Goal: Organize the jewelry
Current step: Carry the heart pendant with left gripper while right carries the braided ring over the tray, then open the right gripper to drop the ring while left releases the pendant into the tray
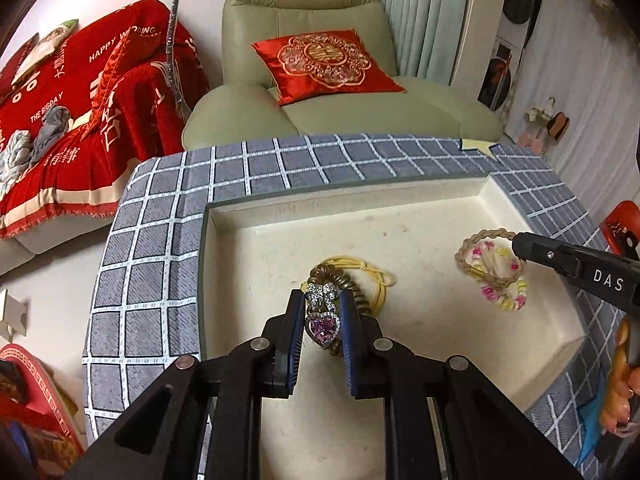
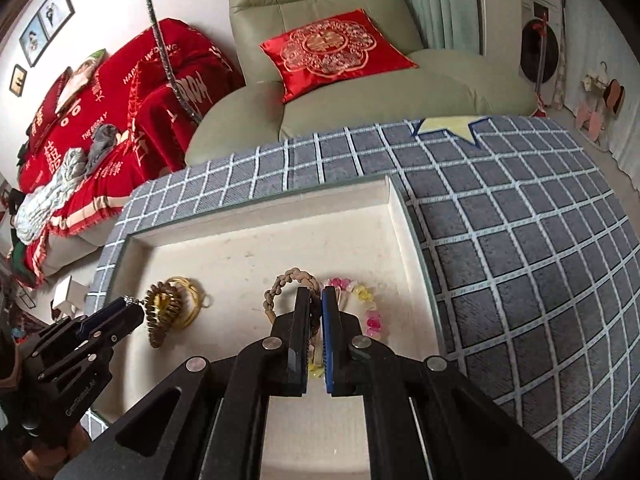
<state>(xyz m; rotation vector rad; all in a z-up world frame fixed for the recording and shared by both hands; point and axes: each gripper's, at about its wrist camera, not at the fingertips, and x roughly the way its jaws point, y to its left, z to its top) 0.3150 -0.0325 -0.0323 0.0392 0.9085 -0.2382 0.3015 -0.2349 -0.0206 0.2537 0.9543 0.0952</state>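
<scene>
My left gripper has its jaws pinched on a heart pendant, a purple stone under a sparkly bow, and hangs low over the cream tray that sits on the grey checked cloth of the desk. Just beyond the pendant lie a coiled brown hair tie and a thin yellow cord loop, touching each other on the tray floor. My right gripper has its jaws pressed nearly together on the braided tan bracelet, which I judge is nipped between the pads near its lower arc; the pink and yellow bead bracelet lies just beside it, and I cannot tell whether a bead strand is caught in the same pinch. All of this is light stuff. The pendant is hard and small with smooth faces, so I expect it could twist or slip out sideways; holding it across the flat sides of the heart, as now, seems safest, away from the delicate bow setting. The braid is soft and limp, will sag from any pinch point, and may drag the bead bracelet along if the two are tangled. The beads look slick and would roll under the pads, so I would take that one by its cord between beads.
</scene>
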